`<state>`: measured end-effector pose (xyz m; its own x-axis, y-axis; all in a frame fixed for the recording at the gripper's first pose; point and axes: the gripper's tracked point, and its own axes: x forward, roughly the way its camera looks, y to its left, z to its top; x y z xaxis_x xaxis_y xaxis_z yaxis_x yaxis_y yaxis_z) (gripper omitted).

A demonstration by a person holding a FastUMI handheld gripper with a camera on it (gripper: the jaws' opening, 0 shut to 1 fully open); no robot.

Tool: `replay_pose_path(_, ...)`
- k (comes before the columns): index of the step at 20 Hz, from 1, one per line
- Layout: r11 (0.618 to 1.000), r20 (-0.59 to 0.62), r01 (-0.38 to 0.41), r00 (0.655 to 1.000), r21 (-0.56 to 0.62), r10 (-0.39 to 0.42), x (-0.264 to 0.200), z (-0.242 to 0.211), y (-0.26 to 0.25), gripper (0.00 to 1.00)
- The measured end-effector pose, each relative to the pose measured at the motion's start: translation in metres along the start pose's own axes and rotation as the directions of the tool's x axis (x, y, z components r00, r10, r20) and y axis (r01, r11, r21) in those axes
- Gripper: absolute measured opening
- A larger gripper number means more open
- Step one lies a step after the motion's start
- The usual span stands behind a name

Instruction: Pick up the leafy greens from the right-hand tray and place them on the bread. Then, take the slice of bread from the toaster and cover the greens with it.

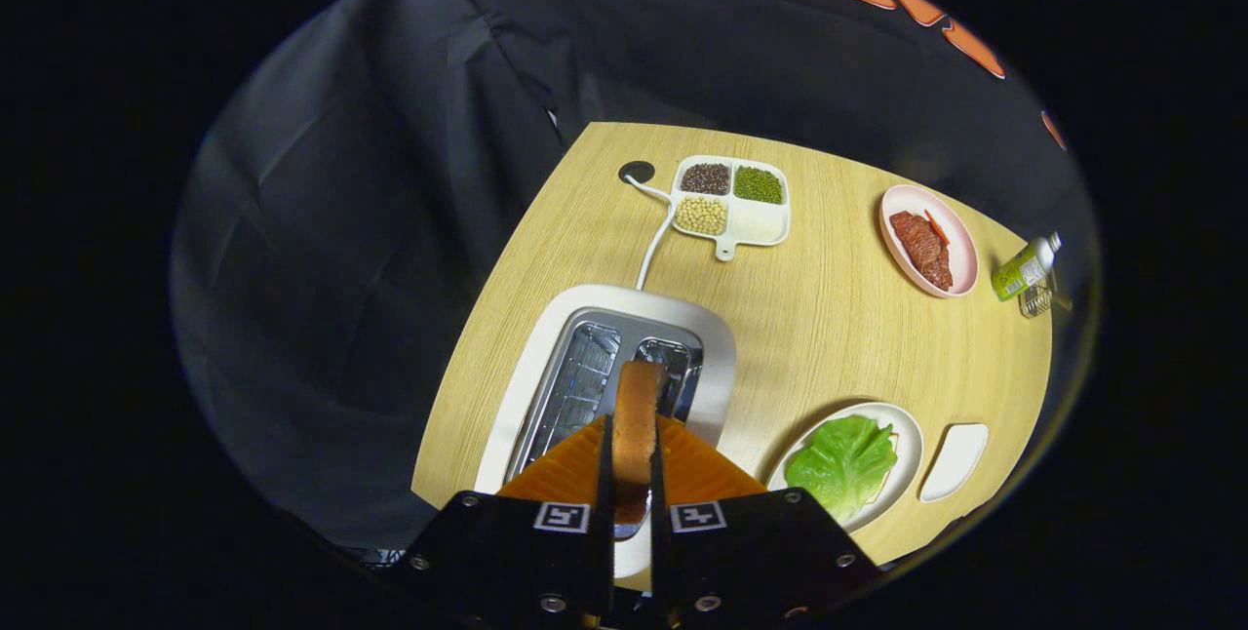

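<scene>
Gripper view | fingers (632, 474) pinching one bread slice (636, 415) | one toaster (604, 372) | one lettuce leaf (840, 462)

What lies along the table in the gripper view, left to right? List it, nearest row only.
toaster → bread slice pinched between the gripper fingers → plate with lettuce leaf → small empty white tray.

Matt wood-grain table (829, 318), glossy white toaster (717, 337) with shiny metal slots (585, 376).
</scene>
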<state>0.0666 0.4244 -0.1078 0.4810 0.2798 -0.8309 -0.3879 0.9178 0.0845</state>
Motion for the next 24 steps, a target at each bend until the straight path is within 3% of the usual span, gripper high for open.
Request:
replay_pose_path(4, 0.999, 0.031, -0.014, 0.999, 0.035, 0.013, -0.013, 0.010, -0.001, 0.08)
replay_pose_path(17, 0.991, 0.168, -0.107, 0.981, 0.080, 0.092, -0.080, 0.028, -0.015, 0.08)
replay_pose_path(24, 0.993, 0.220, -0.095, 0.973, 0.077, 0.076, -0.105, 0.021, -0.054, 0.08)
